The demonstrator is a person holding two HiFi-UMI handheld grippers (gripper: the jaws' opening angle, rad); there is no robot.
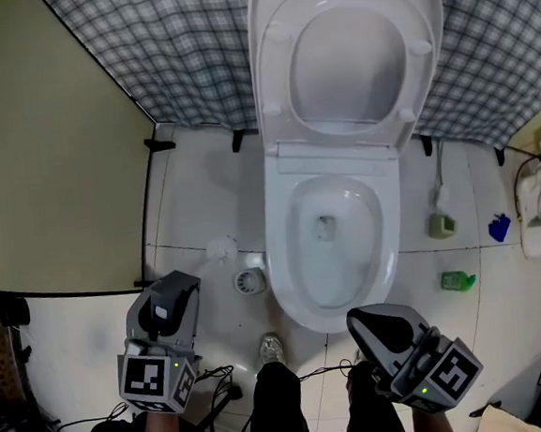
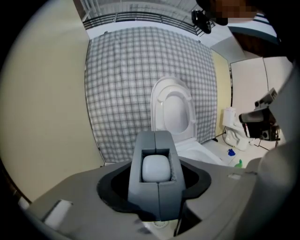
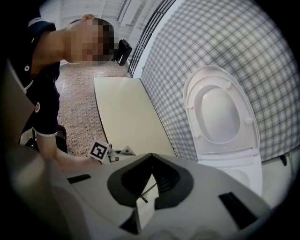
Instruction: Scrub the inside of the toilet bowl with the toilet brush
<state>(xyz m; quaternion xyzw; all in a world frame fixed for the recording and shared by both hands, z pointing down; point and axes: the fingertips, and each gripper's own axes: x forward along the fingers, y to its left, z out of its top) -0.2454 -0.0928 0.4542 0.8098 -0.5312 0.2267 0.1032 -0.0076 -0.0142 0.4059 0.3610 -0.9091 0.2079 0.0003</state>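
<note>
Left gripper view: rounded smooth white brush handle clamped between grey jaws

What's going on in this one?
A person stands facing a toilet bowl with its lid raised, a gripper in each hand. The left gripper is shut on a white rounded piece, apparently the toilet brush's handle. A white bristly head shows just left of the bowl. The right gripper carries nothing visible. Neither gripper is over the bowl's inside, so scrubbing has not begun.
</note>
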